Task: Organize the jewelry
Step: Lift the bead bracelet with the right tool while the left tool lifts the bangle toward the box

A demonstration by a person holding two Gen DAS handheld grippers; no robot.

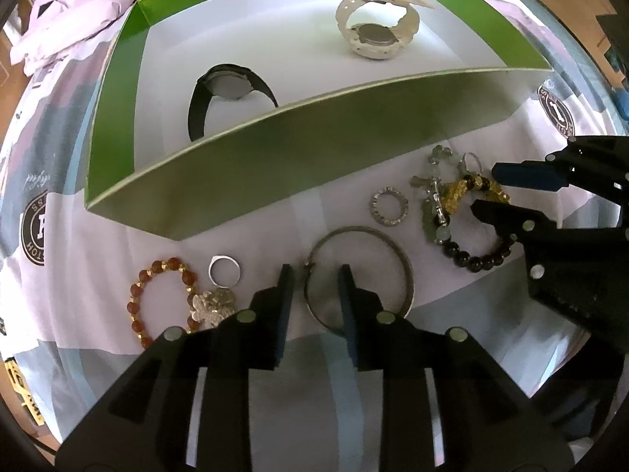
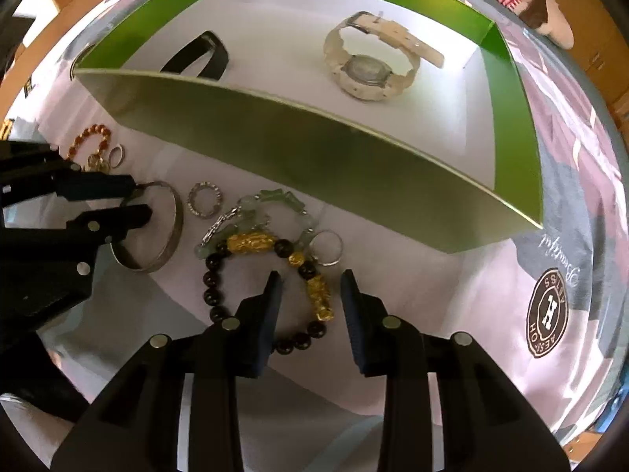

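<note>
A green box [image 1: 275,145] with a white floor holds a black watch [image 1: 232,90] and a white watch [image 1: 373,35]. Loose jewelry lies on the sheet in front of it. My left gripper [image 1: 315,279] is open, its fingers either side of the left rim of a silver bangle [image 1: 397,251]. My right gripper [image 2: 310,279] is open over a black-and-gold bead bracelet [image 2: 322,299], a gold bead between its fingers. A pale green bead bracelet [image 2: 267,200] tangles with it. In each view the other gripper shows at the side: the left gripper [image 2: 141,199] and the right gripper [image 1: 485,188].
Also on the sheet are a red bead bracelet [image 1: 137,303], a plain silver ring [image 1: 224,271], a silver flower piece [image 1: 214,306], a sparkly ring [image 1: 389,206] and a thin ring [image 2: 326,247]. Crumpled pink bedding [image 1: 78,8] lies at back left. The box's front wall stands close behind the jewelry.
</note>
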